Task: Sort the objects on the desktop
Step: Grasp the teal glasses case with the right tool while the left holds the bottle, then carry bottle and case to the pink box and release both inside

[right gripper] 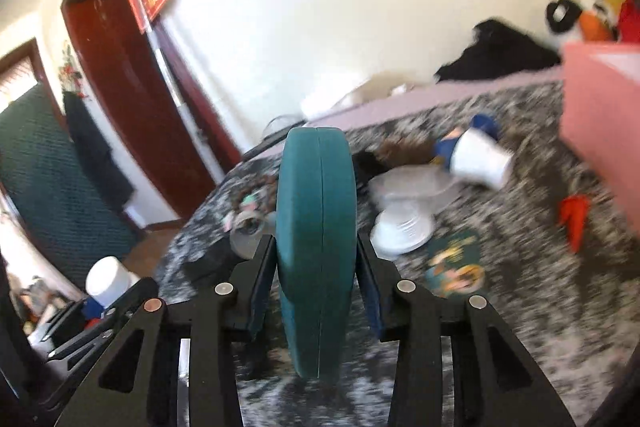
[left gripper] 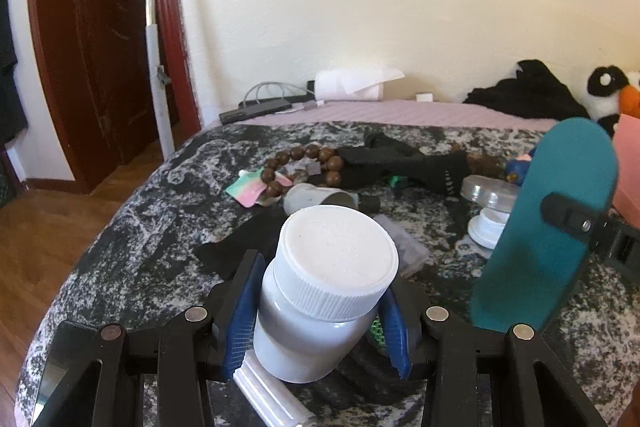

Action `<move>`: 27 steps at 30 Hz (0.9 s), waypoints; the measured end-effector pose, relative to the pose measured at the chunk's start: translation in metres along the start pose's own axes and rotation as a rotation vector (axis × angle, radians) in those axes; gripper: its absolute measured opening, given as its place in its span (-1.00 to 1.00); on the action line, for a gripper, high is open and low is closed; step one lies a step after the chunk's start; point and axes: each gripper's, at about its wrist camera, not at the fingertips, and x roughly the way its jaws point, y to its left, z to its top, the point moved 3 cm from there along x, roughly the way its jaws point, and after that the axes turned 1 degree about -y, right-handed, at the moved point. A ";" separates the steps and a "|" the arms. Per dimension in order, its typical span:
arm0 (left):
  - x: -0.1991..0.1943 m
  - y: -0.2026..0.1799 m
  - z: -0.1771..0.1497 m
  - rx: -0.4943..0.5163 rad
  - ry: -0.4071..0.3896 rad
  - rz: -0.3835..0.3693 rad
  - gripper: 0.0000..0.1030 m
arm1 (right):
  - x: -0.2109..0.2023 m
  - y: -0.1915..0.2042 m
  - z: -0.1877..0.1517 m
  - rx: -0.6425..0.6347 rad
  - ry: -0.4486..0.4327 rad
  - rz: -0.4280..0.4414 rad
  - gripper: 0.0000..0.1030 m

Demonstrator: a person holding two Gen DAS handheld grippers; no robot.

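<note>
The left gripper is pinching a white bottle with a ridged white cap. Its blue fingers press on both sides of the bottle, and the bottle is up off the cloth. Just under it lies a white strip.

Ahead of this gripper, a bit to the left, are brown beads and a pink and green packet. Straight ahead is a black glove. To the right is a clear lid on a small white jar.

The right gripper is pinching a flat teal case that stands on its thin edge between the fingers. Ahead and to the right of it are a white cup lying on its side, a red scrap and a pink box at the far right.

How far along? Both grippers hold one thing each, and lots of things lie mixed up on the cloth, so much sorting looks left. I can't see inside the pink box.

Everything sits on a black and white speckled cloth. Behind it is a cream wall, with a dark red door to the left and a toy penguin to the right.
</note>
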 end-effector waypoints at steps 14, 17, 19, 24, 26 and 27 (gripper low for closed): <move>-0.019 -0.072 0.016 0.063 -0.048 -0.084 -0.09 | -0.093 -0.022 0.046 -0.067 -0.197 -0.187 -0.18; -0.023 -0.092 0.020 0.072 -0.058 -0.111 -0.09 | -0.114 -0.033 0.052 -0.079 -0.216 -0.217 -0.18; -0.025 -0.105 0.023 0.080 -0.062 -0.127 -0.09 | -0.126 -0.040 0.057 -0.084 -0.227 -0.235 -0.18; -0.031 -0.145 0.030 0.095 -0.065 -0.183 -0.09 | -0.162 -0.064 0.069 -0.073 -0.267 -0.292 -0.18; -0.038 -0.166 0.036 0.108 -0.077 -0.217 -0.09 | -0.178 -0.075 0.074 -0.063 -0.287 -0.309 -0.18; -0.042 -0.174 0.038 0.115 -0.084 -0.231 -0.09 | -0.185 -0.081 0.077 -0.059 -0.297 -0.317 -0.18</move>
